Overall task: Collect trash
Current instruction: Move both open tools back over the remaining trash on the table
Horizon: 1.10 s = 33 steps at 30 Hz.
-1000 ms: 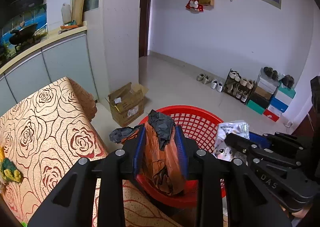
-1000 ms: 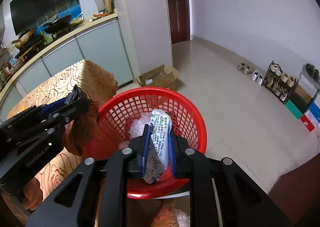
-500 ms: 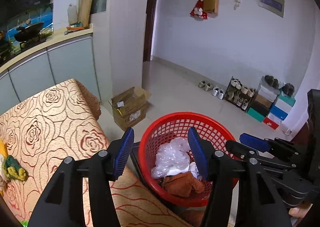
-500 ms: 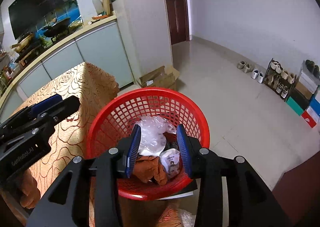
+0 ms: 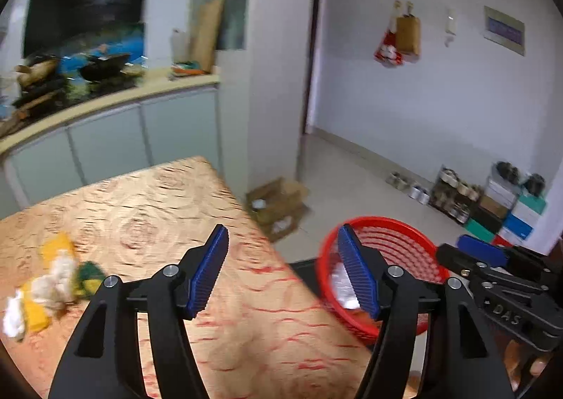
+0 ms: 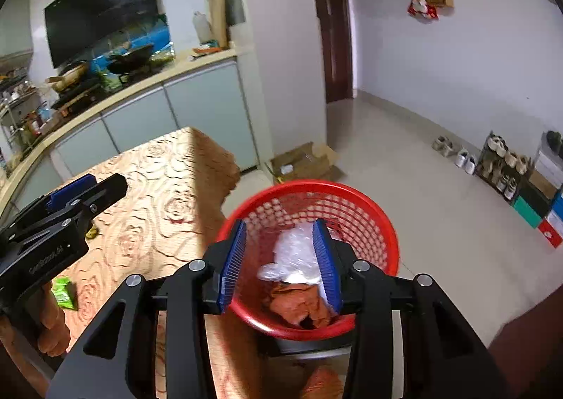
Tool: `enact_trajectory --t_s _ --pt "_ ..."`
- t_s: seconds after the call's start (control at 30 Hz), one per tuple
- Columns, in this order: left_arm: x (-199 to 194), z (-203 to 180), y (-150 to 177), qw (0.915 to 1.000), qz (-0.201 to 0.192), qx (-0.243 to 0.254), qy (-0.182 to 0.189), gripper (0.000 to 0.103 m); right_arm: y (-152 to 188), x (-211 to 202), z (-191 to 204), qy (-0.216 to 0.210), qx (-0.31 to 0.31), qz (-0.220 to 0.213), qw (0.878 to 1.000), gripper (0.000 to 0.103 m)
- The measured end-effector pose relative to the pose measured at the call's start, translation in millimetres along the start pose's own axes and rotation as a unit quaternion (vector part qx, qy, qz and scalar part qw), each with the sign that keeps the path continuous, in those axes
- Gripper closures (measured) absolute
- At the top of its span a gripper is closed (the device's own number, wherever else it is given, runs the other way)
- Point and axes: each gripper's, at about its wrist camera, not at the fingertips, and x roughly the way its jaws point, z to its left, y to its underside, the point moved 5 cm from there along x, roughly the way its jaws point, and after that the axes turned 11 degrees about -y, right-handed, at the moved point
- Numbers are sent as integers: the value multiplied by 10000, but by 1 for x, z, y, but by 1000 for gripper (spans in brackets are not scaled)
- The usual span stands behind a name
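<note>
The red mesh basket [image 6: 373,209] sits on the floor just off the tabletop [image 5: 147,209] edge, w/ trash in it: a crumpled clear plastic bag [image 6: 295,254] on top, an orange-brown crumpled wrapper [image 6: 299,300] below it toward the near rim. In the left wrist view we see only part of the basket [image 5: 397,240], w/ a bit of the plastic showing inside.

More trash is still on the tabletop's rose-pattern cloth: a loose pile of white tissue and yellow-green scraps [image 5: 45,286] at far left, blurred so we can't tell each piece. A small green packet [image 6: 65,293] lies near our left gripper in the right wrist view.

Left gripper [image 5: 283,272] is over the tabletop edge, jaws opening, fairly wide, nothing between them. Right gripper [image 6: 281,265] hangs over the basket, jaws opening, moderately apart, nothing between the pads; the trash seen between them lies down in the basket.

Vs a sec ago: the left gripper was clamped on the orange-brown wrapper and the right on a printed white packet, both over the basket. Both pieces are now dropped in. The left view has swung away from the basket toward the tabletop, and both views sit a bit higher.
</note>
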Motion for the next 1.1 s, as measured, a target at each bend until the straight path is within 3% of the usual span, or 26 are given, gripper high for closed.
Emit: enact_trajectory --t_s 0.23,0.5,0.63,0.87,1.1 --pt "-31 61 -1 9965 -254 -287 -745 37 -6 3 46 -390 -375 -44 9985 58" --pt "-54 138 11 9879 -231 -652 -1391 36 -3 14 107 -896 -753 82 9931 58" --pt "-66 183 21 9795 -194 -887 -1796 35 1 15 133 -1095 -918 89 9897 51" --pt "-91 248 39 9628 -182 -1130 -2446 32 17 26 181 -1479 -1284 345 9800 50" --pt "-93 295 68 9490 130 -1436 -2805 32 39 38 225 -1818 -1651 708 9668 46"
